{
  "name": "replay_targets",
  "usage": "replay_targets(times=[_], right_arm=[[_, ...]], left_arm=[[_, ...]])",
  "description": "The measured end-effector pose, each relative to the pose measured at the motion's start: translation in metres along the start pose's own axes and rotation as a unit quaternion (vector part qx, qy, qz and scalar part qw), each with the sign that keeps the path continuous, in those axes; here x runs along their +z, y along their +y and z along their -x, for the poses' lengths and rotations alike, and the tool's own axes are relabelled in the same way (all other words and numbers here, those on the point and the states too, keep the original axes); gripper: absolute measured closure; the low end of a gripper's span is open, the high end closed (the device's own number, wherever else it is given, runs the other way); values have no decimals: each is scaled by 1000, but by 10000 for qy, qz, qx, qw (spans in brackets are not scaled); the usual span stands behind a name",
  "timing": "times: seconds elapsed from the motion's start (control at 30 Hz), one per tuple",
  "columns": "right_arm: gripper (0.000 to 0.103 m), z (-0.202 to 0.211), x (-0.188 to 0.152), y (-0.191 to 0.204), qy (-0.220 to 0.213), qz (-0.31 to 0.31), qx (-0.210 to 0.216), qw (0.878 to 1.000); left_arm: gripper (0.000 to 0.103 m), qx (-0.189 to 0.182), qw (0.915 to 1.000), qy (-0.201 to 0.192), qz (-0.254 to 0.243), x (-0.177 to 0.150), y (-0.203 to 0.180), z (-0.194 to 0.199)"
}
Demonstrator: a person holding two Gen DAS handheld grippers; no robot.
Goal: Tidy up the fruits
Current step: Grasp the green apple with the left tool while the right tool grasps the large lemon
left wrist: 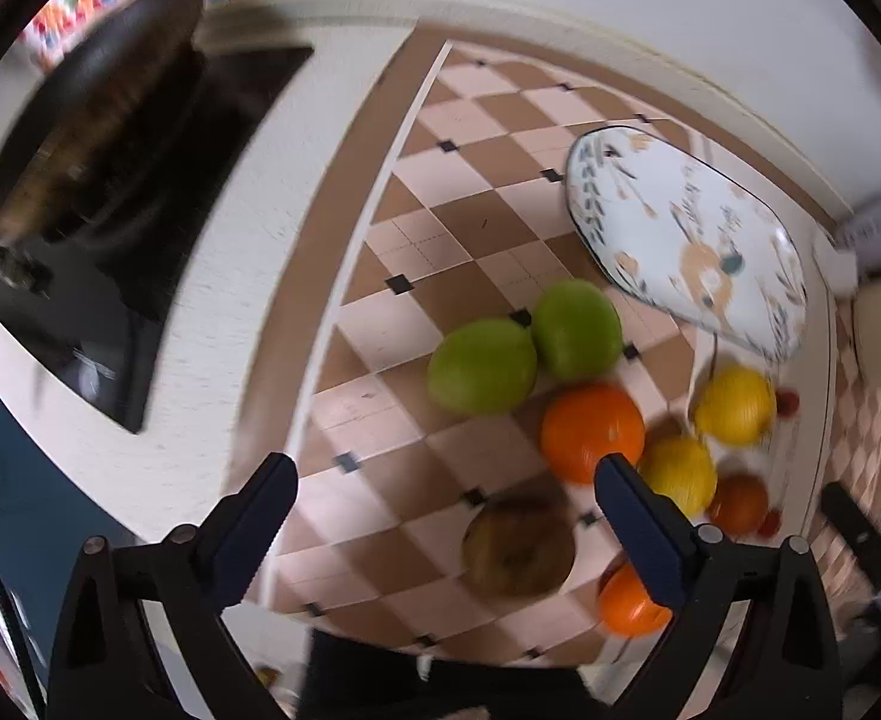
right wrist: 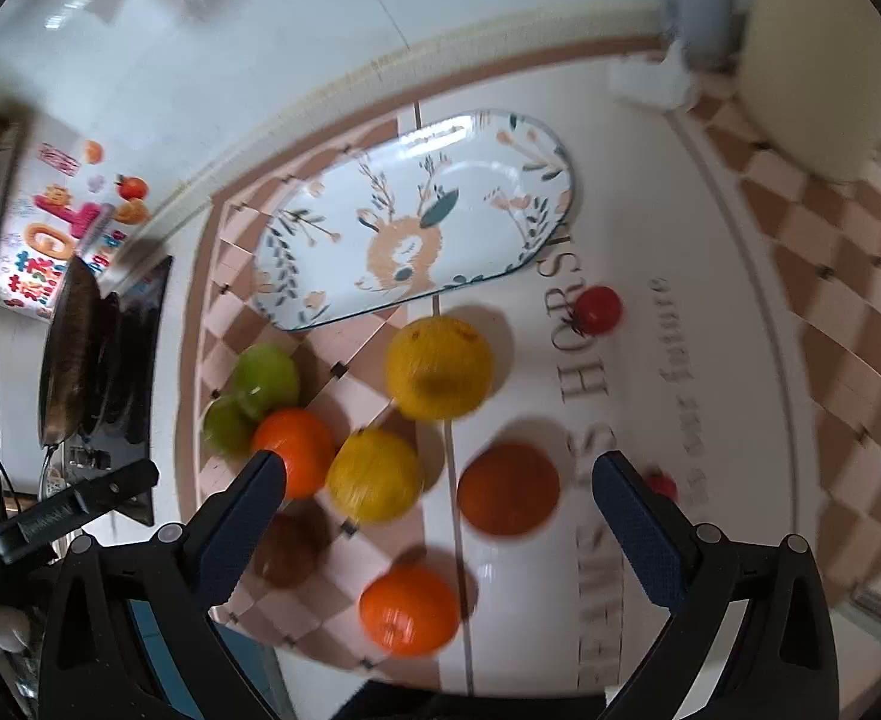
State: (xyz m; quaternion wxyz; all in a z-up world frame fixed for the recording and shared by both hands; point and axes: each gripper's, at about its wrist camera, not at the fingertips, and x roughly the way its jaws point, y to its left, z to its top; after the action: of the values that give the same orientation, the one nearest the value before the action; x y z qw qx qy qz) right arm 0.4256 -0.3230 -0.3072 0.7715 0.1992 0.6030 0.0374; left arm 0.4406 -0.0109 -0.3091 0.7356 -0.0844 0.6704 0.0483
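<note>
The fruits lie loose on a checked cloth [right wrist: 380,324] on the counter, clustered in front of an oval deer-patterned plate [right wrist: 416,222] that holds nothing. Two green apples [left wrist: 482,366] touch each other at the left of the group, with an orange [left wrist: 590,432] just beside them. Next come two yellow citrus fruits [right wrist: 439,367], a darker orange [right wrist: 508,489] on the white lettered part of the cloth, a brown round fruit [left wrist: 518,546] and another bright orange [right wrist: 409,609] nearest the cameras. Two small red tomatoes [right wrist: 598,309] sit apart at the right of the group, one near the plate's end, the other partly hidden behind a finger of the right gripper.

The left gripper [left wrist: 446,498] hangs above the cloth with its jaws spread wide and nothing between them; the brown fruit lies below the gap. The right gripper [right wrist: 440,495] is likewise released and empty, over the yellow and dark orange fruits.

To the left of the cloth stands a black cooktop [left wrist: 140,240] carrying a dark pan [left wrist: 98,114], with a colourful box [right wrist: 44,246] behind it against the white wall. Both views are blurred.
</note>
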Motion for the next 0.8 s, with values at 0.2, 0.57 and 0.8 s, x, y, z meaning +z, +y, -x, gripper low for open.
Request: replay_targets(times=[0.2, 0.57, 0.8], right_arm=[[0, -55, 29, 0, 511, 149, 115, 9985], [5, -88, 36, 6, 767, 257, 131, 9966], [33, -102, 39, 4, 851, 130, 202, 9961]], left_arm=[[8, -242, 9971, 475, 545, 30, 7, -33], [47, -582, 9933, 862, 512, 43, 1, -70], [51, -651, 9947, 736, 318, 52, 1, -68]])
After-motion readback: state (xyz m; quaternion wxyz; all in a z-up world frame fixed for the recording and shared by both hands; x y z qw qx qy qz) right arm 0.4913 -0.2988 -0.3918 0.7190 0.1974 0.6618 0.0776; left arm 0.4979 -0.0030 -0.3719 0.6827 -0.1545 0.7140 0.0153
